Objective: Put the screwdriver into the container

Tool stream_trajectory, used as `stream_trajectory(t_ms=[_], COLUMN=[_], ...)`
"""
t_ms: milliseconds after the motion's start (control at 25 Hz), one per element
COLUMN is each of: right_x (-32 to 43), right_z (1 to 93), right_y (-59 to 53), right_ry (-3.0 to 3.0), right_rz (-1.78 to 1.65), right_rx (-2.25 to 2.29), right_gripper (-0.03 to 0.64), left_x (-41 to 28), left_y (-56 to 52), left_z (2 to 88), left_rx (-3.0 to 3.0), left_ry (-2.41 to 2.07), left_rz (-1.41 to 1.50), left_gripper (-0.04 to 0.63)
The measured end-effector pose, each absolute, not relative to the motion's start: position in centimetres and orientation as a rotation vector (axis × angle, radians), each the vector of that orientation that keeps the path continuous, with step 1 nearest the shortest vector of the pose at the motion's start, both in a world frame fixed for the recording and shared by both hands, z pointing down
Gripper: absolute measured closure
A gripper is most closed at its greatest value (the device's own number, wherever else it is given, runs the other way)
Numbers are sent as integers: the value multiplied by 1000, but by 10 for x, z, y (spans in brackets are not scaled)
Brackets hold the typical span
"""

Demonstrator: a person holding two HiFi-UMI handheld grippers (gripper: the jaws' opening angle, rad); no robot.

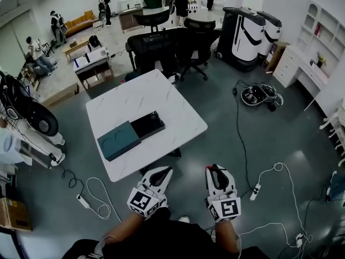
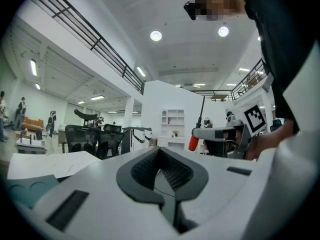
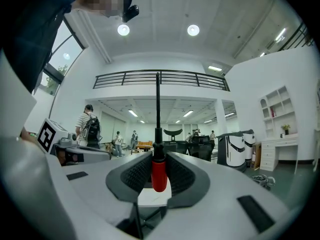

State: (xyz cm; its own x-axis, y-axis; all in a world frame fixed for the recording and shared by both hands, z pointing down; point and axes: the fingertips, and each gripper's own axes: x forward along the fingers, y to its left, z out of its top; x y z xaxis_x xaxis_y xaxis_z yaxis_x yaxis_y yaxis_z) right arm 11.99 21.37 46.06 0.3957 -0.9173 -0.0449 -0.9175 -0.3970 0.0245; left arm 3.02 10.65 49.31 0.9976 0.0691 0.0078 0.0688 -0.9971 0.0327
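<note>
Several chairs (image 1: 153,50) beyond the table (image 1: 180,109) (right tongs (image 1: 215,170) clamp screwdriver (image 3: 158,176), left tongs (image 1: 165,171) closed empty).

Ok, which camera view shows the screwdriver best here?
The right gripper view: the screwdriver fills the centre, its red handle clamped between the jaws of the right gripper and its black shaft pointing straight up. The left gripper view catches it small, off to the right. The head view barely shows it.
</note>
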Motion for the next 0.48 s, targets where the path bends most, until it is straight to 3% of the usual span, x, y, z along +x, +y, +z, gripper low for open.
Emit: stream_trajectory(t_ms=[480], right_x=[145], right_z=[463], right_y=[84], right_ry=[1866], right_rz=[73], right_rx=[-2569], right_gripper=[514], left_x=[46], left_y=[-16], left_z=[497], left_rx=[3093], left_ry=[-25], left_rz=[2], left_gripper=[590])
